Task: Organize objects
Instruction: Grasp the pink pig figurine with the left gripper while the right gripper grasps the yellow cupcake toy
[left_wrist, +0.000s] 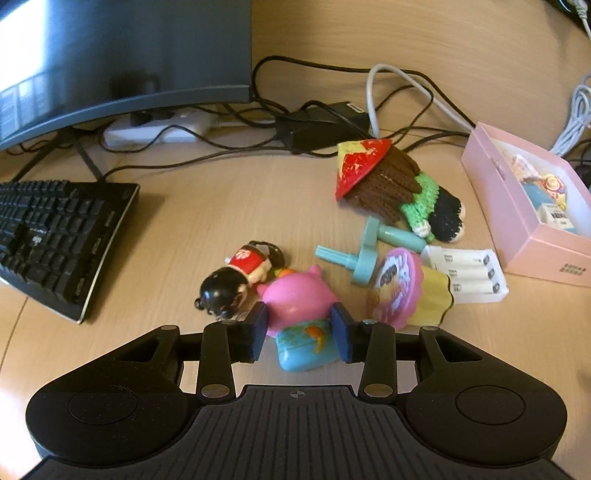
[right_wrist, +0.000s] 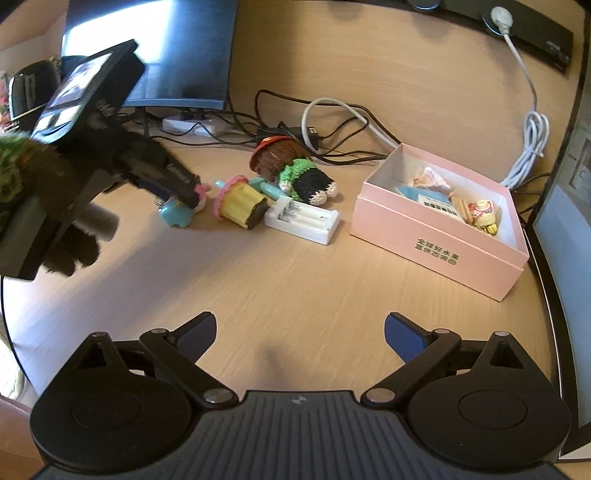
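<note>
Pinching the pink-and-blue pig toy (left_wrist: 299, 314) mid-desk amid the toy clutter, the left gripper (left_wrist: 299, 328) clamps its sides; the right gripper (right_wrist: 299, 332) hangs spread wide near the pink box (right_wrist: 439, 236).

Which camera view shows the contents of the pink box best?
The right wrist view: it looks down into the open pink box, showing toys and a packet. The left wrist view catches only one end at its right edge.

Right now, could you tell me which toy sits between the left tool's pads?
The pink pig toy with the blue base; the black-haired doll lies just outside the left tool.
</note>
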